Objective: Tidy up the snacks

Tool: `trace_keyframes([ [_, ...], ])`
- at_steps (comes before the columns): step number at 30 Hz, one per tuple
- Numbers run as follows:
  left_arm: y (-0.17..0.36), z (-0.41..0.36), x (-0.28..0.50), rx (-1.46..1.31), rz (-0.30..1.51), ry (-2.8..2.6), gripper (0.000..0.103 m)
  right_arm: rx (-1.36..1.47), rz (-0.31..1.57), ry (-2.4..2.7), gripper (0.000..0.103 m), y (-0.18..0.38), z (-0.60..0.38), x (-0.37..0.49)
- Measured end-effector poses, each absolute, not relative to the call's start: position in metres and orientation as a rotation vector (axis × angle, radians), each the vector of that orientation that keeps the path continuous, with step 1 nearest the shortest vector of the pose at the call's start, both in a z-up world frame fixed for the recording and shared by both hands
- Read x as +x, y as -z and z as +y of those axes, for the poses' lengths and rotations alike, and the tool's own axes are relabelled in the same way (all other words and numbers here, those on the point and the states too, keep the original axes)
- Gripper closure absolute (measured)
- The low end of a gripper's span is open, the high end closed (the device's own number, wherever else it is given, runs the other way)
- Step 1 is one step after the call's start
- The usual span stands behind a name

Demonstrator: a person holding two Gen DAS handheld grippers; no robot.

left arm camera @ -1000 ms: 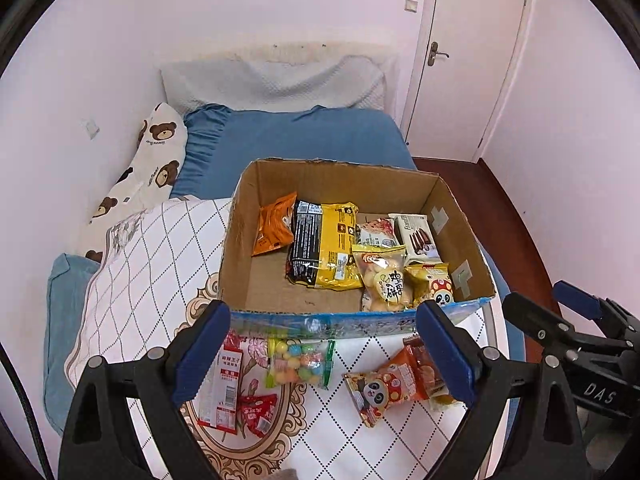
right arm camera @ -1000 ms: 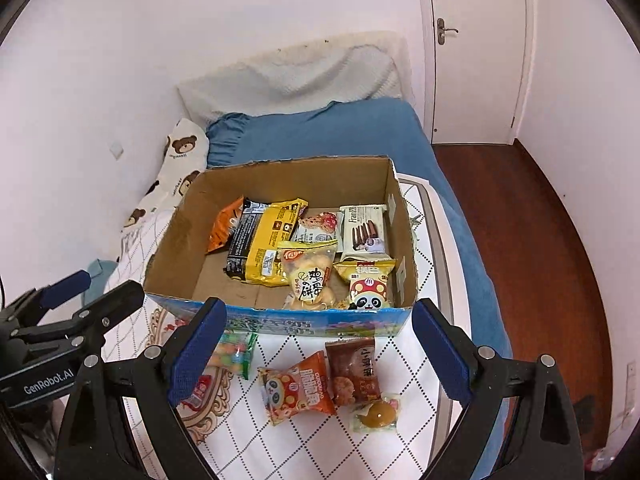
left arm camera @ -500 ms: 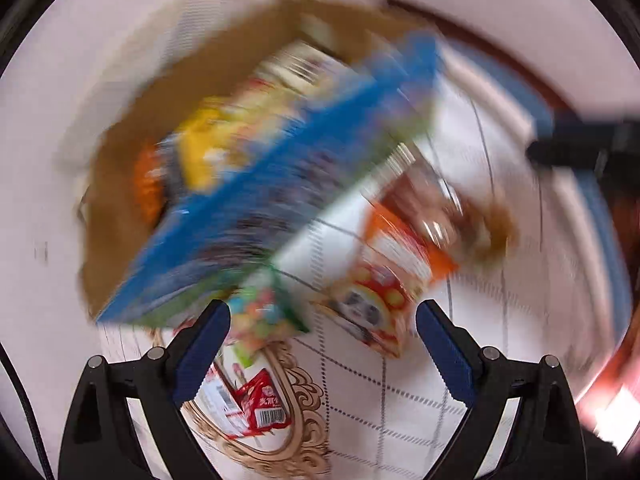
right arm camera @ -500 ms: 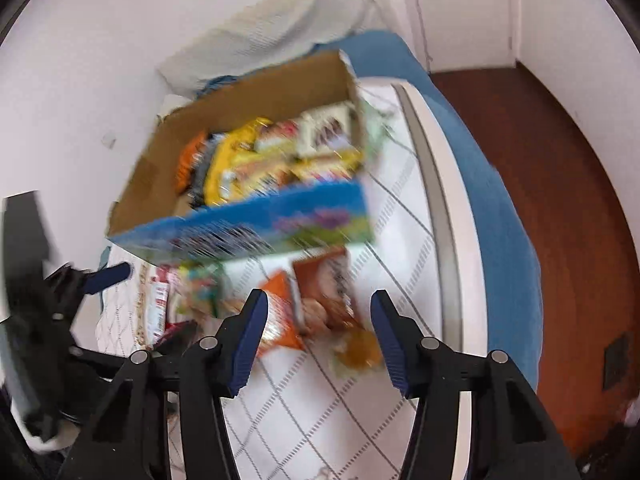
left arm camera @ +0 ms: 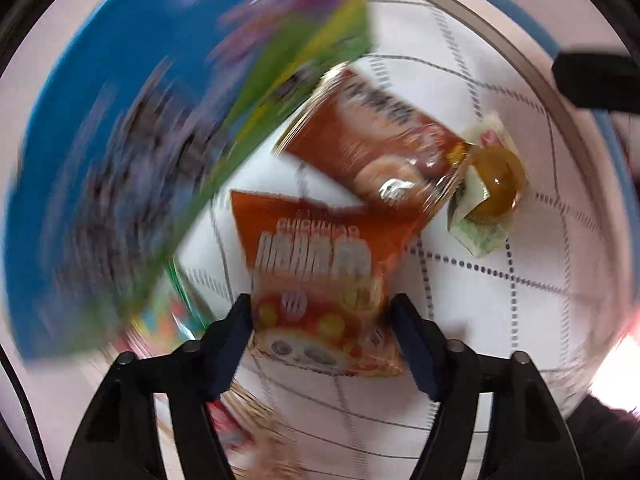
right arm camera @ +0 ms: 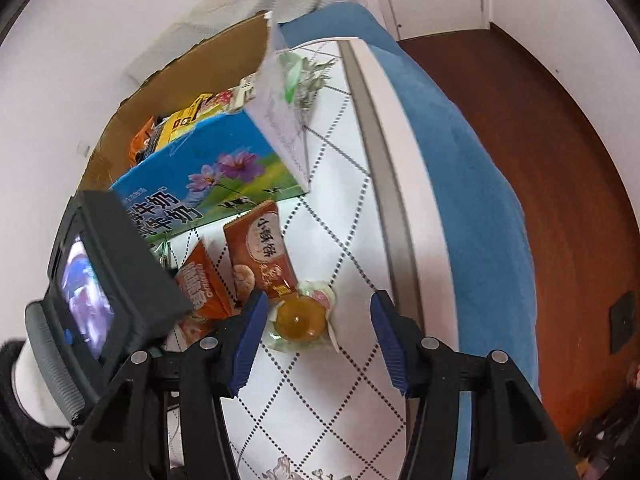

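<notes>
My left gripper (left arm camera: pixel 322 338) is open with its fingers either side of an orange snack packet (left arm camera: pixel 320 280) lying on the quilted white cover (left arm camera: pixel 520 312). A brown snack packet (left arm camera: pixel 372 148) and a round amber jelly cup (left arm camera: pixel 496 184) lie beyond it. My right gripper (right arm camera: pixel 318 338) is open, its fingers astride the jelly cup (right arm camera: pixel 300 318), with the brown packet (right arm camera: pixel 262 252) and orange packet (right arm camera: pixel 202 284) to its left. The cardboard box (right arm camera: pixel 208 168) with a blue printed front holds several snacks. The left view is blurred.
The left gripper's body (right arm camera: pixel 100 280) sits close on the right gripper's left. A colourful candy bag (left arm camera: pixel 168 316) lies by the box front. The bed edge (right arm camera: pixel 384 160) and blue sheet (right arm camera: pixel 472 184) drop to a wooden floor (right arm camera: pixel 560 160) on the right.
Both grippers have dropped low towards the loose snacks in front of the box. The left jaws have narrowed around the orange packet; the right now brackets the jelly cup.
</notes>
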State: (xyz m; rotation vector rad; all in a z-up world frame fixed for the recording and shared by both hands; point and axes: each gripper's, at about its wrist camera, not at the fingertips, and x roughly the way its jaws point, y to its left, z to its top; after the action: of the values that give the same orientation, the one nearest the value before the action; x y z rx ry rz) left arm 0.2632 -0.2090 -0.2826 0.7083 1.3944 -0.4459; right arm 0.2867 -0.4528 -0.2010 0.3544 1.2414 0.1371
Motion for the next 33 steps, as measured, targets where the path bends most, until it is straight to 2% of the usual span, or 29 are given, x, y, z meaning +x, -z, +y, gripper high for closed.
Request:
trace_keyframes([
  [6, 0.290, -0.106, 0.255, 0.026, 1.605, 0.190, 0.037, 0.296, 1.279, -0.192, 0.046, 0.219, -0.414, 0.316],
  [10, 0.311, -0.049, 0.242, -0.340, 1.669, 0.065, 0.037, 0.216, 1.335, -0.227, 0.046, 0.239, -0.379, 0.336],
  [12, 0.315, -0.037, 0.237, -0.435, 1.670, 0.065, 0.037, 0.147, 1.370, -0.215, 0.046, 0.251, -0.362, 0.343],
  [20, 0.317, -0.010, 0.224, -0.462, 1.641, 0.093, 0.037, 0.042, 1.419, -0.289, 0.048, 0.261, -0.324, 0.324],
  [28, 0.315, -0.040, 0.214, -0.397, 1.633, 0.089, 0.036, -0.009, 1.491, -0.348, 0.048, 0.268, -0.316, 0.254],
  [33, 0.322, -0.051, 0.221, -0.370, 1.635, 0.090, 0.035, 0.030, 1.498, -0.325, 0.048, 0.272, -0.324, 0.241],
])
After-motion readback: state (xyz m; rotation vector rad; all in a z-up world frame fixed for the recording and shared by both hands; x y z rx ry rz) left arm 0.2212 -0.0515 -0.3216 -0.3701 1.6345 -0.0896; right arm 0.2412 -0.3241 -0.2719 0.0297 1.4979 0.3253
